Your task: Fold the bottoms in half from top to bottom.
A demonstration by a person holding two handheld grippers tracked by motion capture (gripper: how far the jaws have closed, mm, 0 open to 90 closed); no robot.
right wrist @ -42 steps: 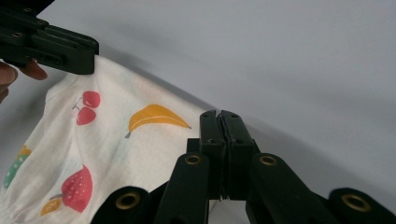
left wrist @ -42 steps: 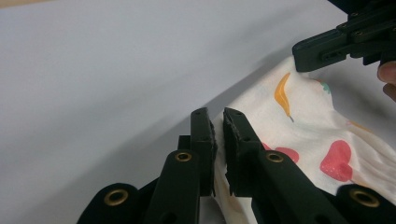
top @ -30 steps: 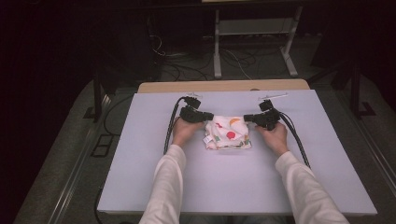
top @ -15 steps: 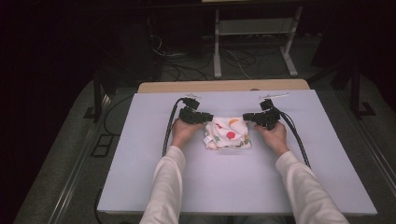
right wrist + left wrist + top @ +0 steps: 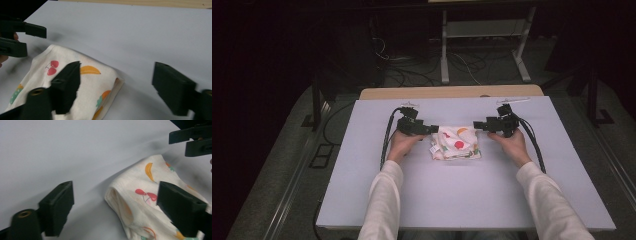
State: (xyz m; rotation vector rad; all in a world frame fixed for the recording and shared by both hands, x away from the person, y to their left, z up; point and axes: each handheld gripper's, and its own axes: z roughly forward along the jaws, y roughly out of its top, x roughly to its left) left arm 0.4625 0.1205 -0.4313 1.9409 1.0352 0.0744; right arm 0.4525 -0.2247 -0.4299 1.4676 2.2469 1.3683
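A folded white cloth [image 5: 455, 143] printed with fruit lies flat on the white table [image 5: 462, 200]. At its far left corner is my left gripper [image 5: 435, 129], pointing right. My right gripper [image 5: 477, 125] is at the far right corner, pointing left. Both have just been opening their jaws. In the left gripper view the left gripper [image 5: 117, 205] stands wide, with the cloth [image 5: 140, 202] lying loose under the gap and no pad pressing on it. The right gripper [image 5: 120, 87] is equally wide, the cloth's [image 5: 92, 80] corner beneath its left jaw.
A wooden strip [image 5: 452, 92] borders the table's far edge. Black cables [image 5: 384, 145] trail from both grippers toward the near corners. Beyond the table, the metal legs of a stand [image 5: 444, 60] and loose wires sit on the dark floor.
Both grippers' jaws have opened and let go of the cloth's far corners. The cloth now rests flat, and the hands have hardly moved.
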